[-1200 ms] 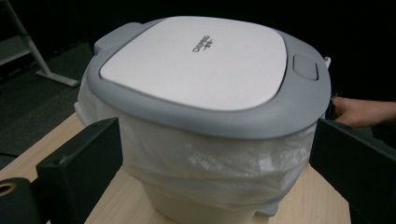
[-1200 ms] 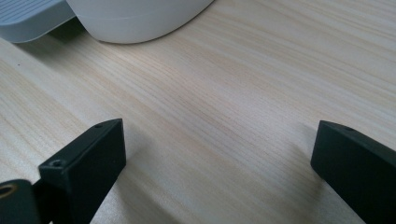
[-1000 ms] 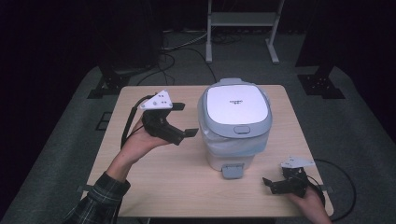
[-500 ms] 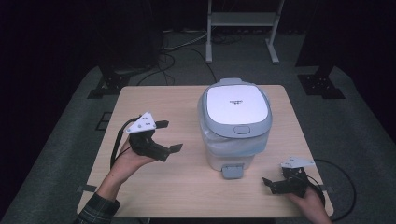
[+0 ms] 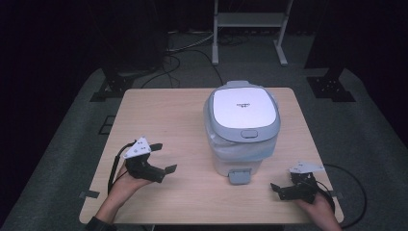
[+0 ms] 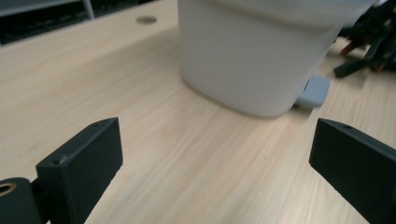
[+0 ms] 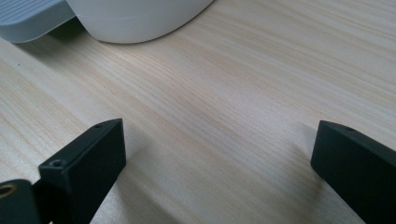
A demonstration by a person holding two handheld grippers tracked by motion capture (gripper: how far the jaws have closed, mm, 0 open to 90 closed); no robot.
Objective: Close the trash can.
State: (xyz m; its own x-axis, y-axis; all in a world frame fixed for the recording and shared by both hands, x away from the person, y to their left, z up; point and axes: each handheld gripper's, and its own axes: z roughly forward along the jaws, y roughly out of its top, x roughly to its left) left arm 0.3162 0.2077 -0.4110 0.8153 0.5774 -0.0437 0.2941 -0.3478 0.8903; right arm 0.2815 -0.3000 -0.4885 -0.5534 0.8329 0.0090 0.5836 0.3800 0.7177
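So I've got both claws parked low on the table (image 5: pixel 159 110) with the pedal bin (image 5: pixel 242 126) sitting between them toward the far side, lid shut: left gripper (image 5: pixel 162 157) down at the near left and right gripper (image 5: pixel 275 189) near the right corner, each with jaws spread wide and holding nothing, which I reckon is just a ready stance either side of the bin. The high view gives me the white lid (image 5: pixel 243 109), while my left gripper view catches the bin's wall and the grey foot pedal (image 6: pixel 313 91) poking out at table level.
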